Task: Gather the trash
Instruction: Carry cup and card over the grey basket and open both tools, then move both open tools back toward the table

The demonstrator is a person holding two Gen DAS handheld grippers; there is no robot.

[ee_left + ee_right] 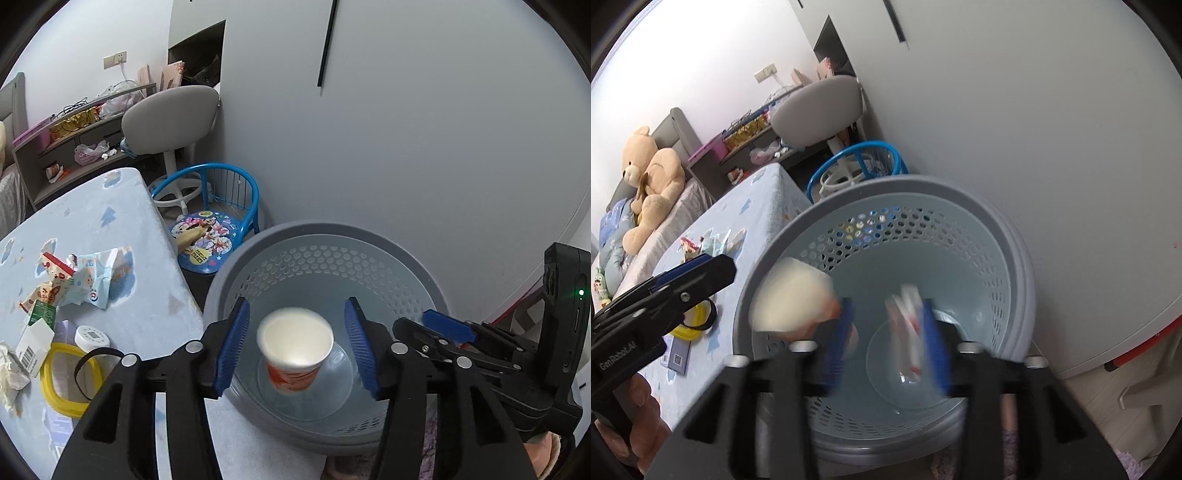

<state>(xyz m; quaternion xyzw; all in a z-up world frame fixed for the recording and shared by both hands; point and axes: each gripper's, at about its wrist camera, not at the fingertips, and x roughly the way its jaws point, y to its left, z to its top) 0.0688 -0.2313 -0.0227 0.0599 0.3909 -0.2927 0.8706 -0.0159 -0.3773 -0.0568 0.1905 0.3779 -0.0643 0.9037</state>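
A grey perforated waste basket (236, 273) stands beside the table; it also fills the right wrist view (1004, 236). My left gripper (295, 347) is open above the basket. A white and orange paper cup (295, 350) is free between its jaws, blurred, inside the basket mouth; it also shows blurred in the right wrist view (792, 299). My right gripper (886, 339) is open over the basket. A blurred red and white wrapper (908, 325) hangs loose beside its right finger. More wrappers (79, 277) and a small carton (35, 341) lie on the table.
The table has a light blue patterned cloth (110, 206). A yellow ring (62, 380), a white lid (90, 336) and crumpled tissue (9, 376) lie on it. A blue child's chair (210, 225) and a grey stool (173, 118) stand behind. A white wall is to the right.
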